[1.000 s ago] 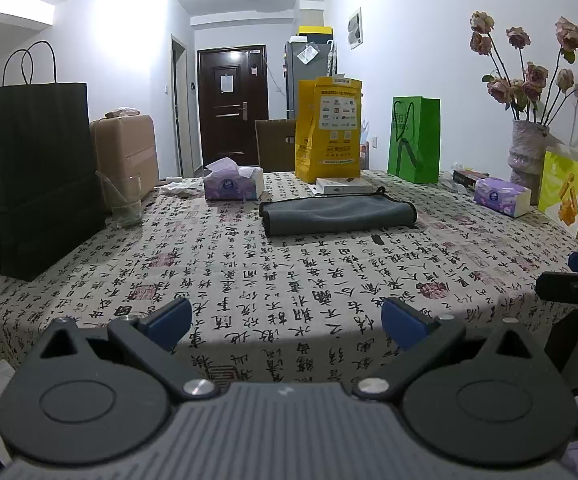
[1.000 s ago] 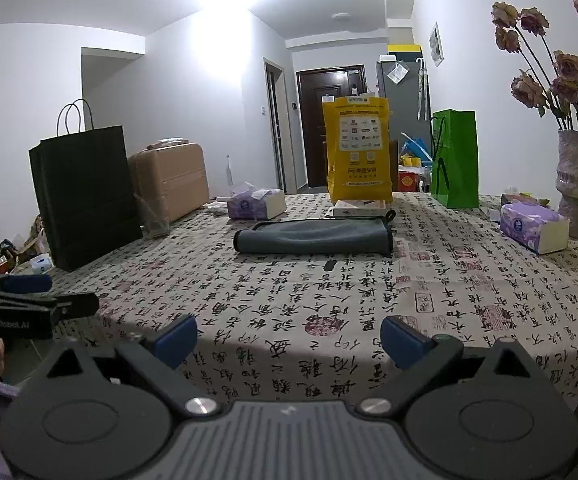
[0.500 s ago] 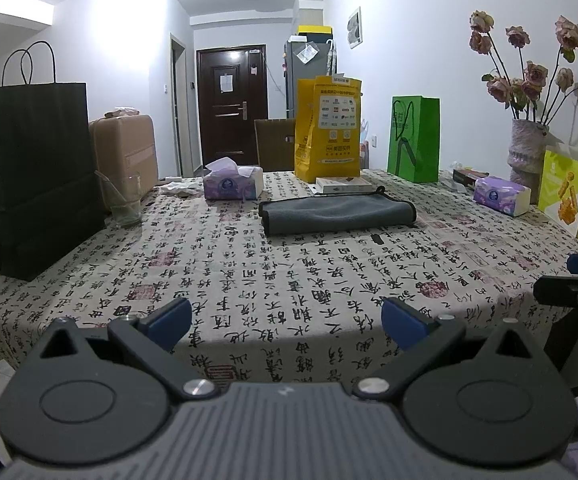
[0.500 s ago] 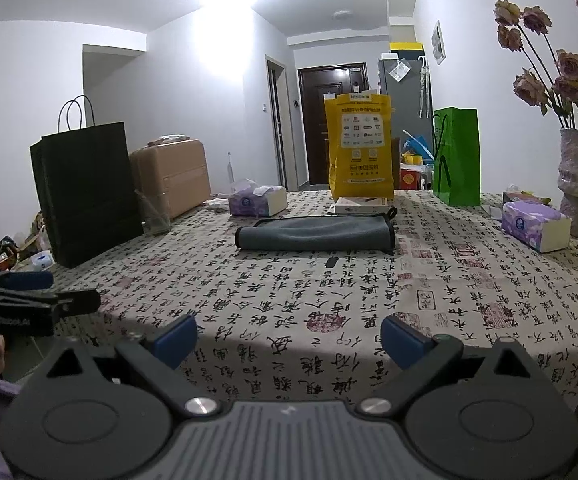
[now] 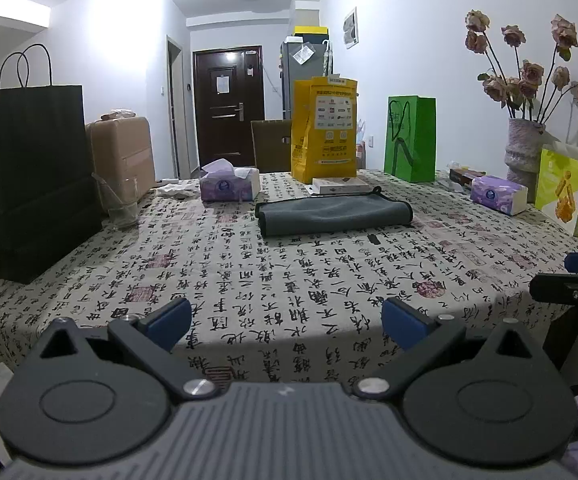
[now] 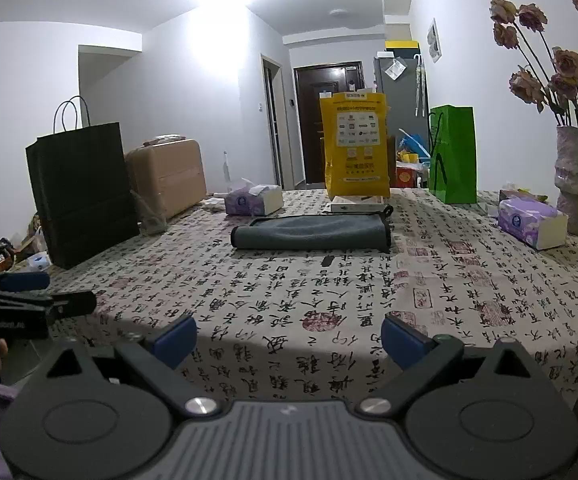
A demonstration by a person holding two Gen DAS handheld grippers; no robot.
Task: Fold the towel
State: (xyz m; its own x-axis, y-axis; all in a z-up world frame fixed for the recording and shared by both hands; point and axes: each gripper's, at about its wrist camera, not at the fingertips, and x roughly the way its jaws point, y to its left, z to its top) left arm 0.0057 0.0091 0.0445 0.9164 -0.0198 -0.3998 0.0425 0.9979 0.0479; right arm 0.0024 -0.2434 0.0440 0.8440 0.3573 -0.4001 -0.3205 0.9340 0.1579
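A grey towel (image 5: 335,215) lies folded in a flat oblong near the middle of the table, well beyond both grippers; it also shows in the right wrist view (image 6: 311,232). My left gripper (image 5: 287,322) is open and empty at the table's near edge. My right gripper (image 6: 289,338) is open and empty, also at the near edge, to the right of the left one. Each gripper shows in the other's view, the right one (image 5: 569,280) and the left one (image 6: 29,300).
The table (image 5: 289,280) has a calligraphy-print cloth. On it stand a black paper bag (image 5: 33,176), a glass (image 5: 119,204), two tissue boxes (image 5: 229,186) (image 5: 497,194), a yellow bag (image 5: 325,132), a green bag (image 5: 409,138), a flower vase (image 5: 523,152) and a lime bag (image 5: 565,190).
Both views have tilted or risen very slightly. The towel and the grippers' jaws are as before.
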